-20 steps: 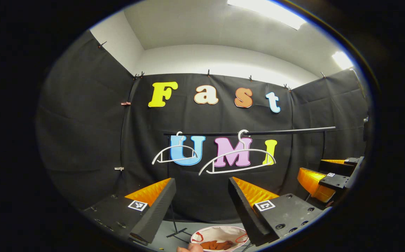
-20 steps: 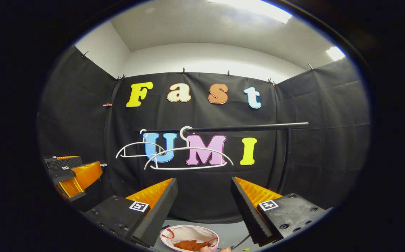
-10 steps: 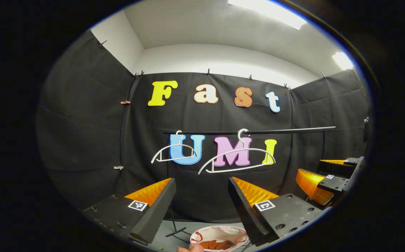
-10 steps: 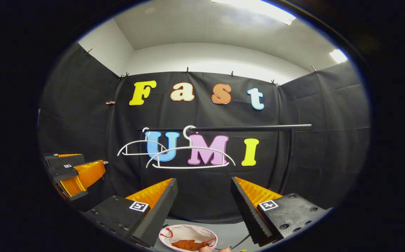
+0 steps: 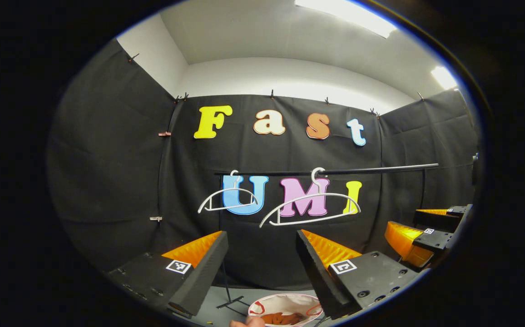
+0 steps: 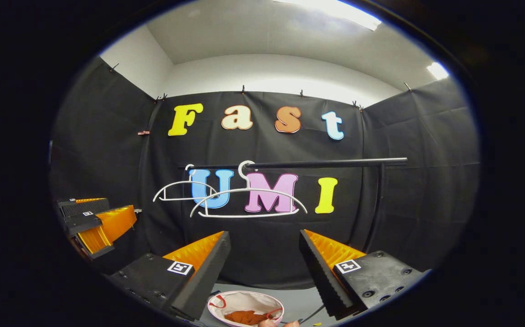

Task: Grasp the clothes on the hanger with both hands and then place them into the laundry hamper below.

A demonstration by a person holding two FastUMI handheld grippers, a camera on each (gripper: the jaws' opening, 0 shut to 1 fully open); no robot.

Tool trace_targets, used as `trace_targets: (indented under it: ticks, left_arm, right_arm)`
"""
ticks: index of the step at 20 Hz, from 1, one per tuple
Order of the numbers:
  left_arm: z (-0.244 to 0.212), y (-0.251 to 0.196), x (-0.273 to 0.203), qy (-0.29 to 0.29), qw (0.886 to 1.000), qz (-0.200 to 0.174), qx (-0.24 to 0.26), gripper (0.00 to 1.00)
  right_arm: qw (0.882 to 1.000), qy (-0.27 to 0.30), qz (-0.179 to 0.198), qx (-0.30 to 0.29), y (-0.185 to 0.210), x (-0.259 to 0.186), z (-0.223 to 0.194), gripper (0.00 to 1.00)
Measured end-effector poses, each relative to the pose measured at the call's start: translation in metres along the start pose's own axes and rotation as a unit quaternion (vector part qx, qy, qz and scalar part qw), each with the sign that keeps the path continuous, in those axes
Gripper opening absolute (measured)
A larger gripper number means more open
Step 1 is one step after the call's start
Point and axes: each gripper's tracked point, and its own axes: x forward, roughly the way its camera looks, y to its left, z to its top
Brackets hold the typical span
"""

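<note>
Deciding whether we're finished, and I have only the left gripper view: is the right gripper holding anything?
Observer: No. In the right gripper view the right gripper is open, with nothing between its fingers.
Operator: How does my gripper look from that side?
Observer: The left gripper is at the left edge, lower than the hangers, with its fingers apart and nothing in them.
Operator: Anything lying near the hamper?
Observer: A black cable lies on the floor just right of the hamper. The orange garment is inside.
</note>
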Motion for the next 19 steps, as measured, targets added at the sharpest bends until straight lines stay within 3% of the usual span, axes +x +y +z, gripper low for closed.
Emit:
trace_targets:
  ticks: [19]
  left_arm:
    - [0.0034,-0.0048,-0.0030,-0.001,1.000,-0.005,0.010,0.95]
  right_arm:
    - [1.000,-0.008,0.008,-0.006,0.0007,-0.0030,0.0054,0.98]
